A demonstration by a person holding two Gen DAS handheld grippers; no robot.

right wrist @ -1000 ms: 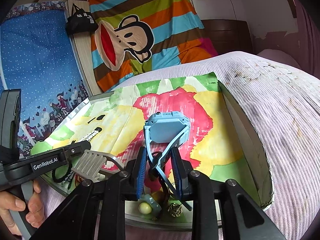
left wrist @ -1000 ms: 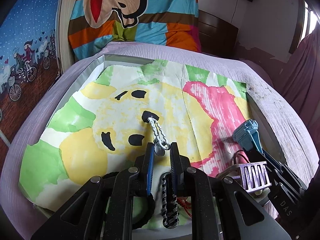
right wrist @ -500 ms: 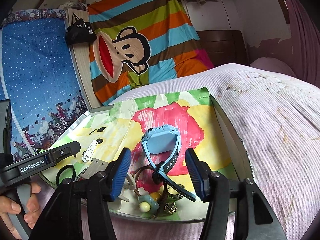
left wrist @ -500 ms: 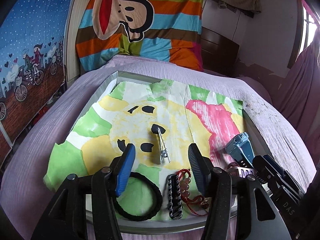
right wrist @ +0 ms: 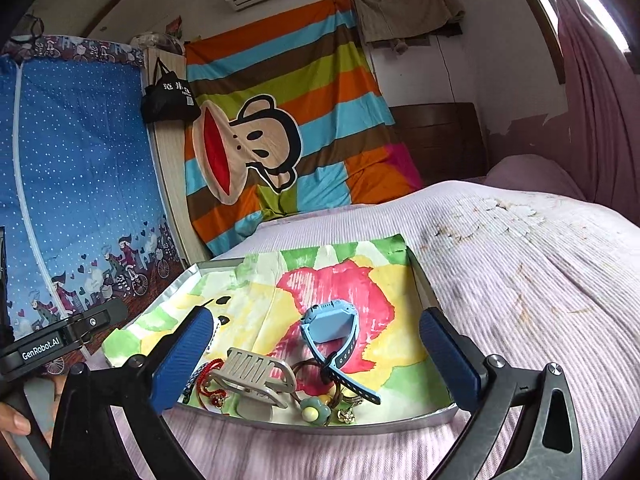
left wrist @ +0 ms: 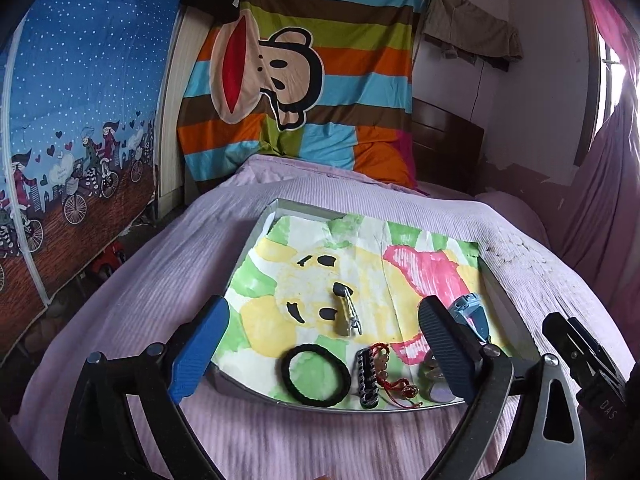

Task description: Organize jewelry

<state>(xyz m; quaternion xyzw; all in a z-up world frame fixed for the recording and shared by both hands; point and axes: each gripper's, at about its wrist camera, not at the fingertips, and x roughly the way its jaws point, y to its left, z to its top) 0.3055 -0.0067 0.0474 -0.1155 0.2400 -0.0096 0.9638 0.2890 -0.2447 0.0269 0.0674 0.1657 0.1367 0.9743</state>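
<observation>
The bed (left wrist: 160, 280) carries a shallow metal tray (left wrist: 504, 300) lined with a painted paper sheet (left wrist: 280, 280); all jewelry lies inside the tray, mostly along its near edge. The left gripper (left wrist: 320, 344) hangs before the near rim with its fingers spread wide and nothing between them; the right gripper (right wrist: 316, 360) stands likewise, fingers fully parted and holding nothing. The blue watch (right wrist: 332, 324) sits toward the tray's right side, its case raised and one strap trailing toward the near edge; it lies directly ahead of the right gripper, between the lines of its fingers, so the right hand is judged the nearer one for it. The grey hair claw (right wrist: 248, 376) rests just left of the watch strap. The black ring-shaped band (left wrist: 316, 374) lies at the near left, directly ahead of the left gripper; beside it lie the dark braided bracelet (left wrist: 366, 376) and the red cord bracelet (left wrist: 390, 372), both with long axes running away from the camera. The white clip (left wrist: 348, 314) lies farther in on the sheet, long axis also pointing away, roughly in line with the left fingers' approach; a grasp across its width appears feasible without rotation. The small flower charm (right wrist: 314, 410) sits at the near rim.
</observation>
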